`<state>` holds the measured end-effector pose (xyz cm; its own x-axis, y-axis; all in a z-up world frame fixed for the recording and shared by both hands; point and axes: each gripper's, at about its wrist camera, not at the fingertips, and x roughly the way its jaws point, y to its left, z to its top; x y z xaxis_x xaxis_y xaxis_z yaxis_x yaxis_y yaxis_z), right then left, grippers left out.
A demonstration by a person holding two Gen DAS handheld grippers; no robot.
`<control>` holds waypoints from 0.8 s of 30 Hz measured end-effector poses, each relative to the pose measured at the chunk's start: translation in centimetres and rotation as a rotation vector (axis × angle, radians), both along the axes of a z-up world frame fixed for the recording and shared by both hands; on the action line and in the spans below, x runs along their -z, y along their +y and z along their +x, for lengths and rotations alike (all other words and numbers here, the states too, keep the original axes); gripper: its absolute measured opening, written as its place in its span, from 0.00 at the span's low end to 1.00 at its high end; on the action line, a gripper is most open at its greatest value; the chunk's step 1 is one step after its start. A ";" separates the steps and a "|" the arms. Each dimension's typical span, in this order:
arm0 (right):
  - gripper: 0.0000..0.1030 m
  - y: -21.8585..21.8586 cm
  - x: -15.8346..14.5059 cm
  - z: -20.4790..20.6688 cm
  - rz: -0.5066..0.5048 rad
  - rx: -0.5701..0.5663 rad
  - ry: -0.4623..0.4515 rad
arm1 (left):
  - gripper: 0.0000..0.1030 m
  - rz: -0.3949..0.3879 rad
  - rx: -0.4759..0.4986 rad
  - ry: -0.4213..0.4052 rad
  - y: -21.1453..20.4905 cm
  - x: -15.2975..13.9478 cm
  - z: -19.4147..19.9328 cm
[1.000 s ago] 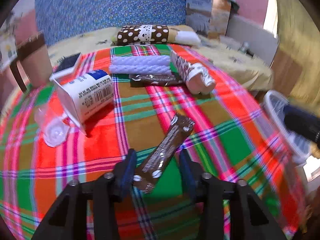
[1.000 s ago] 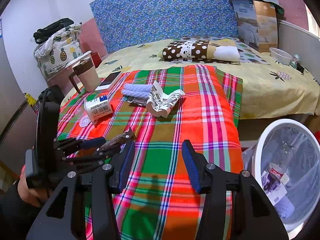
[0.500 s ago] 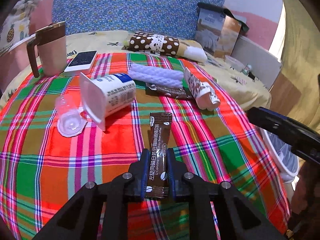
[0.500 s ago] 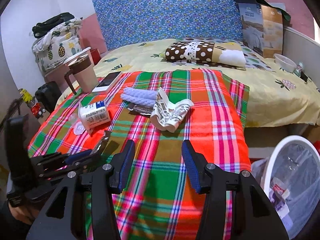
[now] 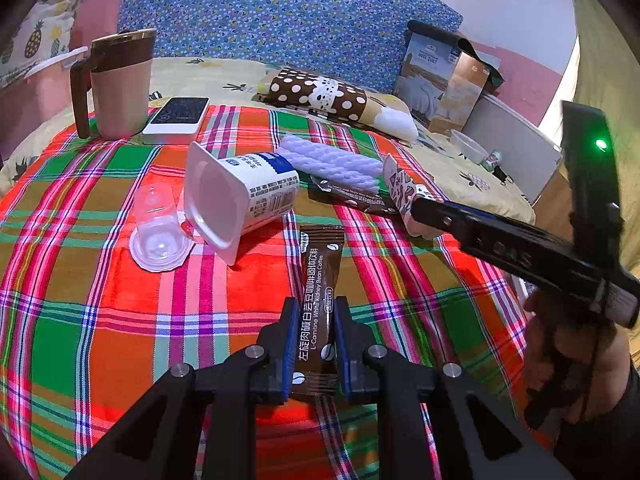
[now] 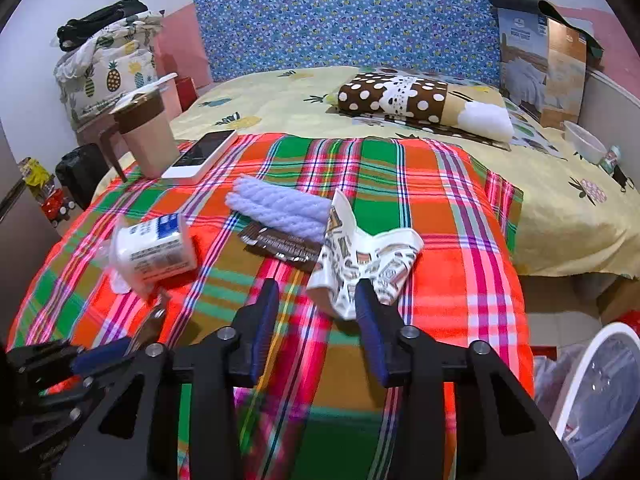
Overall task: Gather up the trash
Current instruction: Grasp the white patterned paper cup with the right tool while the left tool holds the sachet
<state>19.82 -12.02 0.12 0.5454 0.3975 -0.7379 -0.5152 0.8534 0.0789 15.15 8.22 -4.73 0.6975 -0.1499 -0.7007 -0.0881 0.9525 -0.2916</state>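
My left gripper (image 5: 314, 312) is shut on a brown coffee sachet (image 5: 319, 288), held over the plaid cloth. A tipped white yogurt cup (image 5: 240, 200) and its clear lid (image 5: 158, 228) lie beyond it, with a second brown wrapper (image 5: 352, 198) and a crushed patterned paper cup (image 5: 404, 192). My right gripper (image 6: 316, 300) is open. Its right finger is at the near edge of the crushed paper cup (image 6: 360, 260). The yogurt cup (image 6: 154, 250) and the brown wrapper (image 6: 280, 244) lie to its left. The bin (image 6: 596, 396) stands at the lower right.
A mug (image 6: 146, 136) and a phone (image 6: 204, 154) sit at the cloth's far left corner. A lilac rolled towel (image 6: 276, 206) lies beside the wrapper. A dotted pillow (image 6: 400, 98), a box (image 6: 540, 52) and a small bowl (image 6: 586, 142) are on the bed behind.
My left gripper has closed on the coffee sachet and lifted it. My right gripper has moved forward to the crushed paper cup, away from the bin.
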 end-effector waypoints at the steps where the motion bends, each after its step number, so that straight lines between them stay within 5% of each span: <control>1: 0.36 0.1 0.1 0.3 -0.004 0.002 0.002 | 0.17 -0.001 0.002 0.001 0.0 0.1 0.0; 8: 0.21 -0.1 0.7 0.8 -0.017 0.004 0.031 | 0.17 -0.003 0.009 0.010 -0.2 0.4 0.2; 24: 0.21 -3.3 -1.9 -4.0 0.076 -0.023 0.021 | 0.17 0.027 0.018 -0.006 -2.1 -1.2 -1.3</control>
<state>15.86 -15.28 2.00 0.5202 0.4650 -0.7164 -0.5319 0.8326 0.1542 13.85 6.15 -3.55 0.6989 -0.1434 -0.7007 -0.0695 0.9614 -0.2661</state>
